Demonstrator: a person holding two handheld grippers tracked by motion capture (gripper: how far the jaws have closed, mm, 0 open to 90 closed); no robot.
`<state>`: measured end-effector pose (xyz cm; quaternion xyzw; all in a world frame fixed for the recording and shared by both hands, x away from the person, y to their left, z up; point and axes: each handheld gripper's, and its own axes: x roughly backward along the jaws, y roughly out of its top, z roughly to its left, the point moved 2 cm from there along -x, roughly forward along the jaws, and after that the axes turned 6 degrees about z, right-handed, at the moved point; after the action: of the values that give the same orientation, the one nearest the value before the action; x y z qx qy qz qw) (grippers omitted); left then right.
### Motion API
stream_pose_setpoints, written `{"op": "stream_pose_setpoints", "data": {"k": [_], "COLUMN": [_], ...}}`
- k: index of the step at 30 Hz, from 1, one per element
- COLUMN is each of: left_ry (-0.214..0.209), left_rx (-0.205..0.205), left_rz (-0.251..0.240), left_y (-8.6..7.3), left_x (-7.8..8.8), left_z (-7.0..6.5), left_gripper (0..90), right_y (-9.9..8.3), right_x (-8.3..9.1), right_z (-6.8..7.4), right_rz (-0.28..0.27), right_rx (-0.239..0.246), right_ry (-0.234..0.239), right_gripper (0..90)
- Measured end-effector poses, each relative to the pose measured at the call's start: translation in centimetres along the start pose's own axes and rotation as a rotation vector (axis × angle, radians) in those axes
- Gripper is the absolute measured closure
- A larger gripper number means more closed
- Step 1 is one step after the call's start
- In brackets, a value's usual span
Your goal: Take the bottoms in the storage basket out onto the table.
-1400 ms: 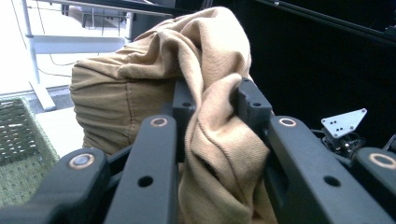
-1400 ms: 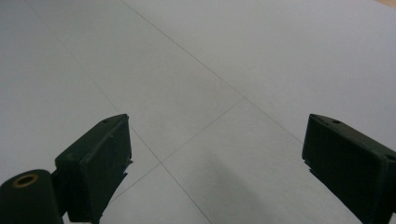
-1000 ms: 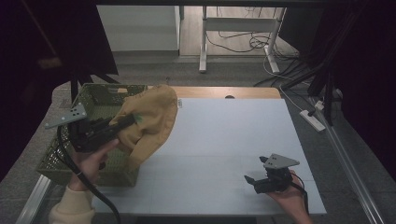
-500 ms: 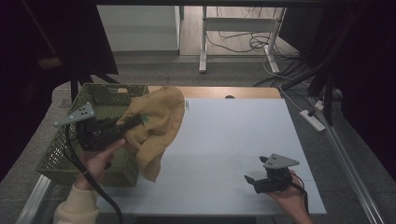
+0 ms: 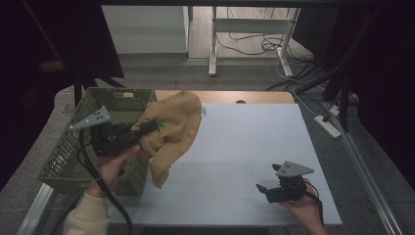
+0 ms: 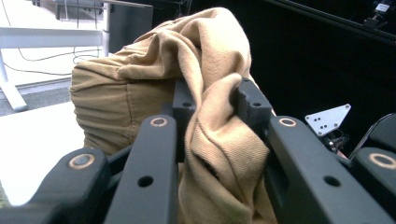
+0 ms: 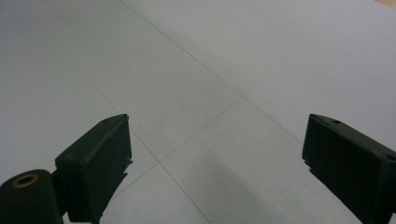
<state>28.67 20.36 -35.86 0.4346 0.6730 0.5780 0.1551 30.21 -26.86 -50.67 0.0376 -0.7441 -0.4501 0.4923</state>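
At the left of the high view, the left gripper (image 5: 151,128) pinches a tan cloth (image 5: 173,129) lifted beside the green basket (image 5: 73,156), its tail hanging over the table (image 5: 254,147). The right gripper (image 5: 262,190), lower right, rests with jaws spread wide, holding nothing.

The left gripper (image 5: 147,128), held in the left hand (image 5: 110,166) above the table's (image 5: 254,142) left edge, has its jaws clamped together on tan cloth (image 5: 173,127). The right gripper (image 5: 266,188) rests low near the table's front right corner, jaws spread wide apart.

Tan cloth (image 5: 171,125), green basket (image 5: 73,152), pale grey table (image 5: 254,142), black tools.
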Motion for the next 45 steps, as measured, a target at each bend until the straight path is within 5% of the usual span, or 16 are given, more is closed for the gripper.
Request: {"op": "stream_pose_setpoints", "data": {"k": [45], "left_ry": [-0.101], "left_rx": [-0.023], "left_rz": [0.055], "left_y": [0.5], "left_x": [-6.1], "left_z": [-2.1], "left_gripper": [72.5], "right_y": [0.0], "right_x": [0.2], "right_z": [0.0], "right_rz": [-0.008], "right_rx": [-0.004], "right_ry": [-0.002], "right_gripper": [8.0]}}
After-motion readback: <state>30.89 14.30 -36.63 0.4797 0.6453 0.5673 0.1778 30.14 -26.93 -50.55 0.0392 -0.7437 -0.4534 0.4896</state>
